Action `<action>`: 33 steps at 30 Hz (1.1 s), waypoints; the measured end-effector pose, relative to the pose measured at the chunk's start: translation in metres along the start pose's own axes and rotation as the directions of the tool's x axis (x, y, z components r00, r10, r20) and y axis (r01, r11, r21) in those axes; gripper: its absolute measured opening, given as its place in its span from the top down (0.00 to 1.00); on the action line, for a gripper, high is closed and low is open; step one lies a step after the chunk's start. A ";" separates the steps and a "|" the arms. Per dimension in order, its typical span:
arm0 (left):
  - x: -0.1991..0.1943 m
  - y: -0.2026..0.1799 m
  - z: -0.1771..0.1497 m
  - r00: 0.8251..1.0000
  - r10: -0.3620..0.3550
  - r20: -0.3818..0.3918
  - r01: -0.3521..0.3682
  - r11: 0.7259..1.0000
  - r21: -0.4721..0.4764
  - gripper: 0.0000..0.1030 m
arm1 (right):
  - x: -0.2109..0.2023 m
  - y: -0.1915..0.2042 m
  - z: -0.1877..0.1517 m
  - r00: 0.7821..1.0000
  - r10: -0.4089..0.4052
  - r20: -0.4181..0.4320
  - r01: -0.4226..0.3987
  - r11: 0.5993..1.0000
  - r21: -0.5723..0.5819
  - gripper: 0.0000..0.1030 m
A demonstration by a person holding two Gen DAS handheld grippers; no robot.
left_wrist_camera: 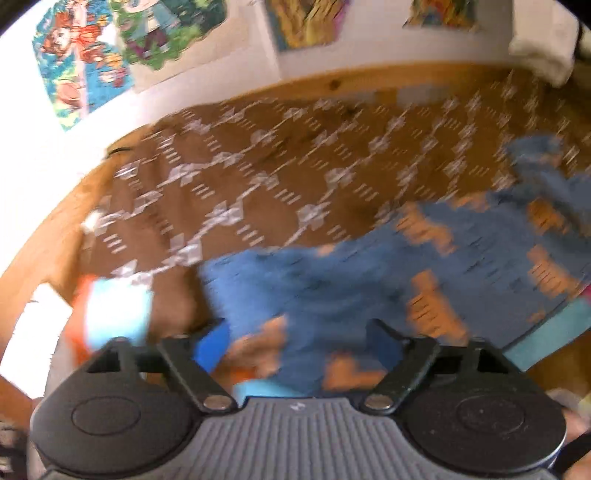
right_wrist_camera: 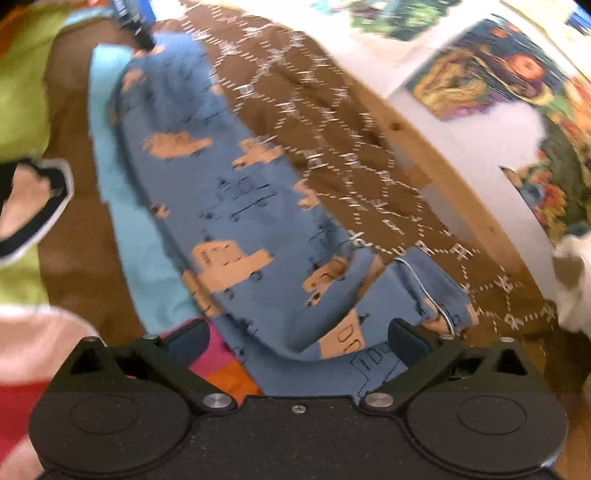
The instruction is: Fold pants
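Observation:
The pants are blue with orange truck prints and lie stretched across a brown patterned bedspread. In the right wrist view the pants run lengthwise away from me, with the drawstring waistband bunched at the near right. My left gripper is open, its fingers wide apart over the near end of the pants. My right gripper is open, its fingers on either side of the near pants fabric. The left gripper's blue tip shows at the far end of the pants. Both views are motion-blurred.
A light blue garment lies under the pants along their left side. A wooden bed frame and a white wall with colourful posters border the bed. Green fabric and a pink-orange item lie nearby.

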State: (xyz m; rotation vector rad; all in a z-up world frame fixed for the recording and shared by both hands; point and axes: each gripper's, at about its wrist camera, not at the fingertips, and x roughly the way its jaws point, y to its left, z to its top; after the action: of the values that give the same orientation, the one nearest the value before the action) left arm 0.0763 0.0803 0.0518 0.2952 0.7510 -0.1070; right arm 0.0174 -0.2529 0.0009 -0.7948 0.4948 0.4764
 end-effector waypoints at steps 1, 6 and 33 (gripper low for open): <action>0.001 -0.006 0.006 0.999 -0.031 0.019 0.031 1.000 0.002 0.11 | -0.001 -0.003 0.001 1.000 -0.014 0.000 0.014 0.999 0.035 0.01; 0.013 -0.052 0.042 0.976 -0.207 0.075 0.194 0.970 0.144 0.02 | -0.011 -0.022 0.001 0.984 -0.180 -0.004 0.177 0.964 0.200 0.01; 0.072 -0.256 0.056 0.767 -0.639 -0.060 0.629 0.729 0.271 0.39 | 0.001 -0.146 -0.041 0.996 -0.010 -0.089 0.065 0.762 0.644 0.16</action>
State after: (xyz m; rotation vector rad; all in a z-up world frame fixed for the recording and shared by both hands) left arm 0.1142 -0.1800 -0.0161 0.2879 0.7746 -0.8823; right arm 0.0923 -0.3728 0.0557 -0.1467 0.6677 0.2031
